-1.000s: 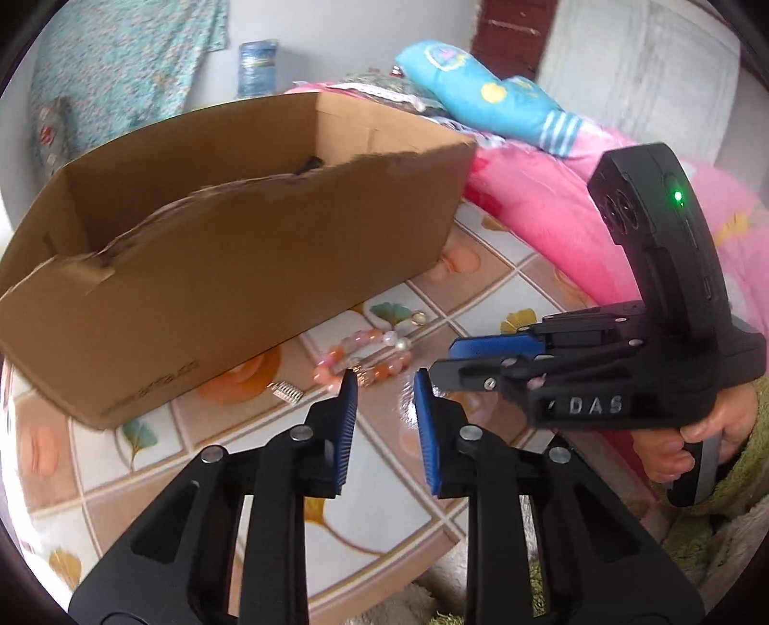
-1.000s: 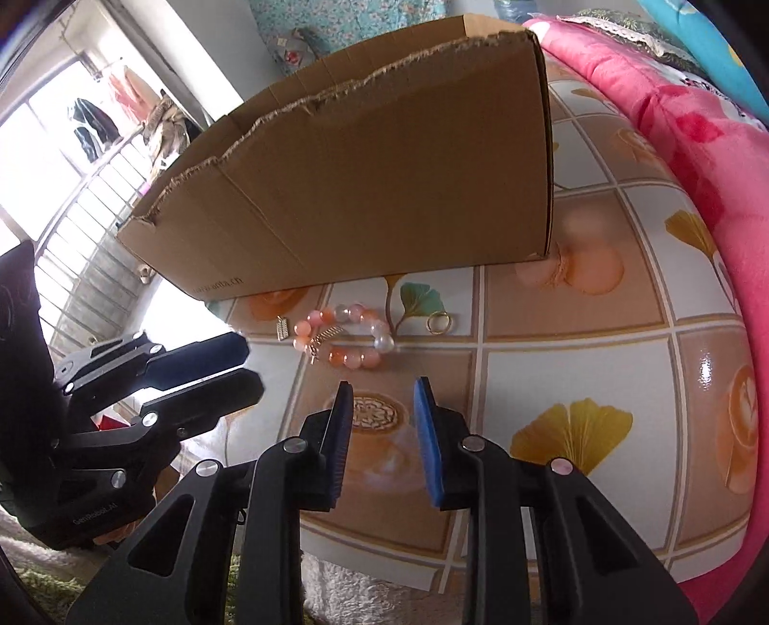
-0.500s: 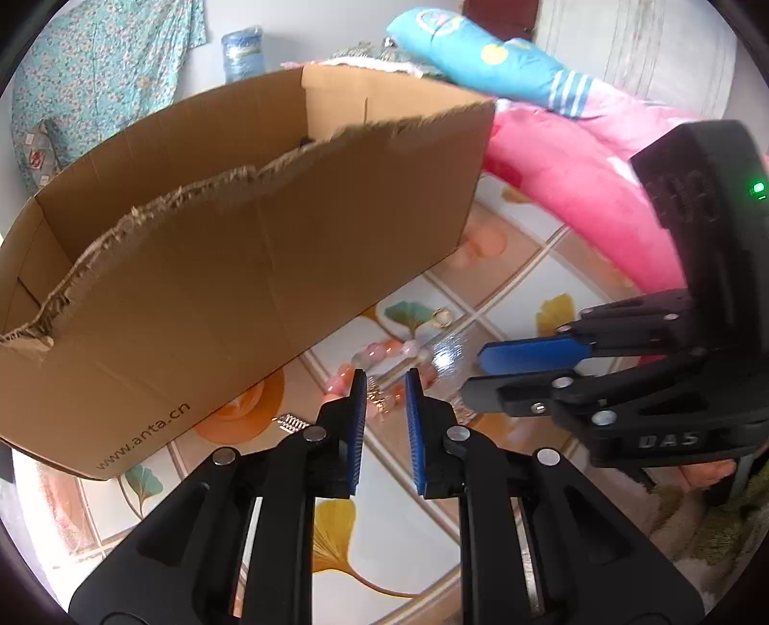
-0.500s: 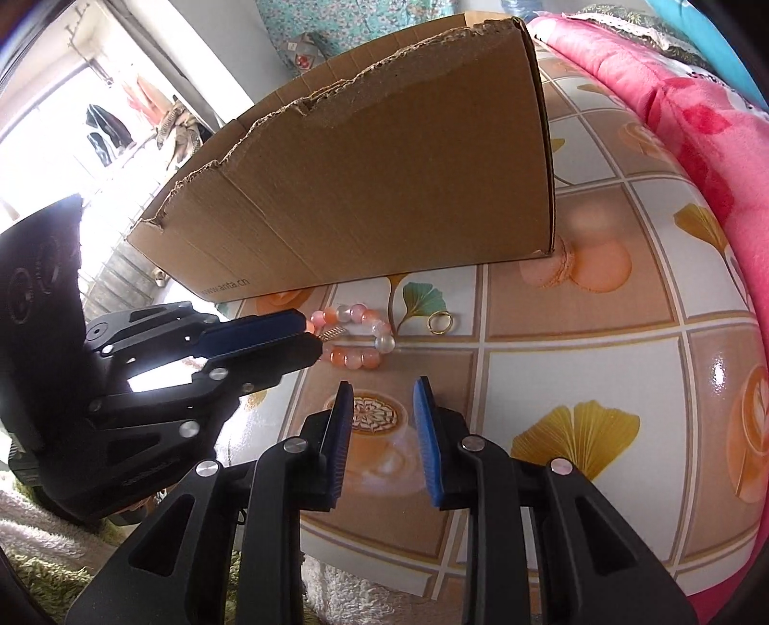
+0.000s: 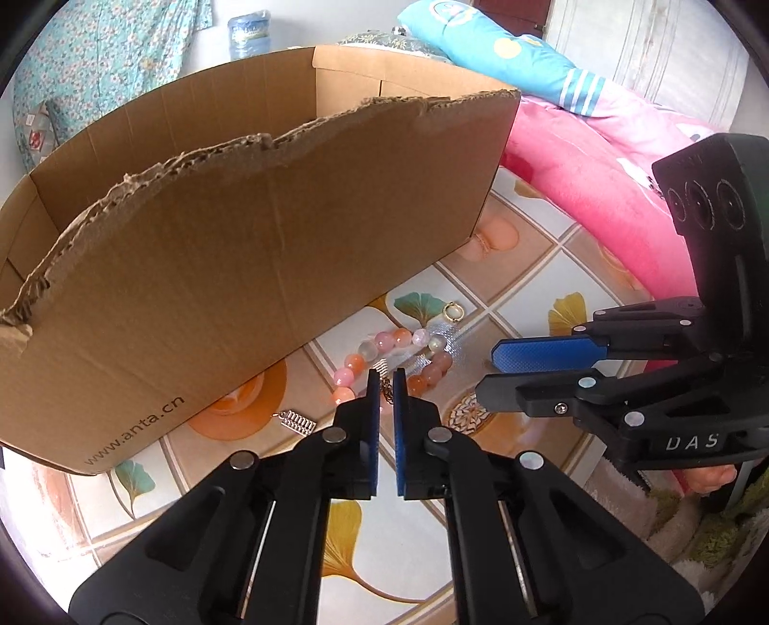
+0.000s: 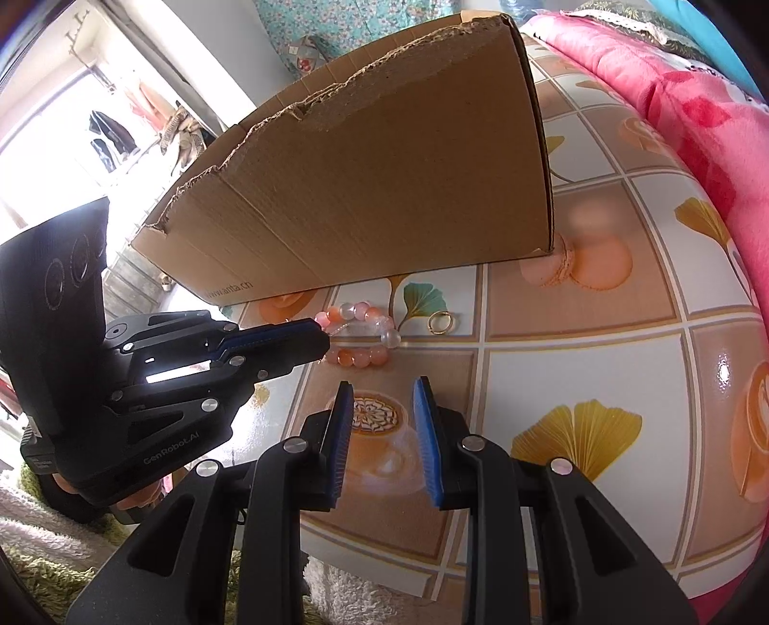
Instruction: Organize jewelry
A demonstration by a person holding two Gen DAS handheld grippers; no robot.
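The bead bracelet (image 5: 399, 360) of pink, orange and clear beads lies on the tiled bench (image 5: 504, 307) just in front of the cardboard box (image 5: 250, 269); a small gold ring (image 5: 452, 312) sits just beside it on a green leaf print, and a little ribbed metal charm (image 5: 298, 422) lies near the box's lower edge. The left tool (image 5: 385, 384) is down at the bracelet with its blue pads drawn almost together; a thin gold chain or charm seems to sit in the narrow slit between them, though I cannot tell whether it is truly pinched. The right tool (image 6: 382, 399) hangs a little back from the bracelet over a coffee-cup print, released, its fingers (image 6: 425, 423) well apart with nothing between them. A pink blanket (image 5: 591, 192) is heaped along the bench's far side, with a blue pillow (image 5: 504, 62) behind it; a water bottle (image 5: 247, 31) stands beyond the box.
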